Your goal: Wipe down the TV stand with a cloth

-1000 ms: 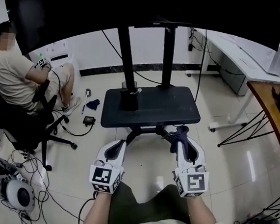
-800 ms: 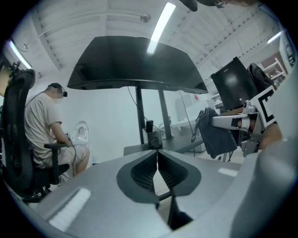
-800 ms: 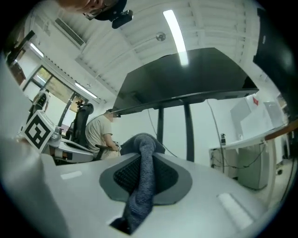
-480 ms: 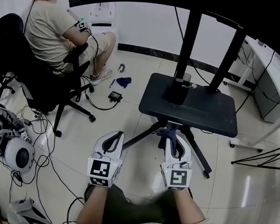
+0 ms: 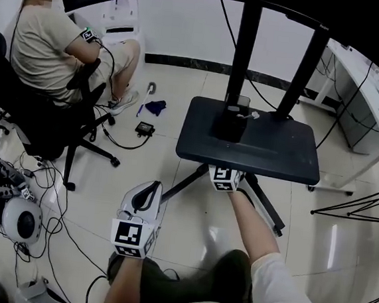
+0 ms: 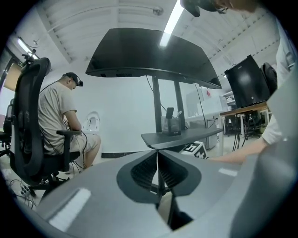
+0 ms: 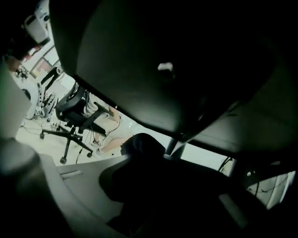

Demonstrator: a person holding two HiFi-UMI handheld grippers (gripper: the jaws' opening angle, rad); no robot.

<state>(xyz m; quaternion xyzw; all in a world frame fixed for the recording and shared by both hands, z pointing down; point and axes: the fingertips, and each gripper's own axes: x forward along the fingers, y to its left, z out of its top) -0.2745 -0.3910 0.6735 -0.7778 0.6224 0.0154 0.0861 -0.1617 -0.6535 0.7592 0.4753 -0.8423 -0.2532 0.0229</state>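
Note:
The TV stand's black shelf (image 5: 263, 144) stands ahead on two dark posts (image 5: 242, 53). My right gripper (image 7: 153, 153) reaches under the shelf's front edge. In the head view only its marker cube (image 5: 225, 177) shows. It is shut on a dark cloth (image 7: 142, 144), with the shelf's underside (image 7: 153, 60) dark close above. My left gripper (image 5: 147, 191) hangs low over the floor, left of the stand's legs, shut with nothing in it. In the left gripper view its jaws (image 6: 157, 160) meet in a line, with the shelf (image 6: 181, 135) beyond.
A person (image 5: 60, 42) sits on a black office chair (image 5: 38, 126) at the left. Cables, a white device (image 5: 17, 214), a small black box (image 5: 145, 128) and a dark rag (image 5: 156, 106) lie on the floor. A white desk (image 5: 368, 91) stands at the right.
My right gripper has moved forward with the cloth, from in front of the stand to under the shelf's front edge. The left gripper stays low and shut.

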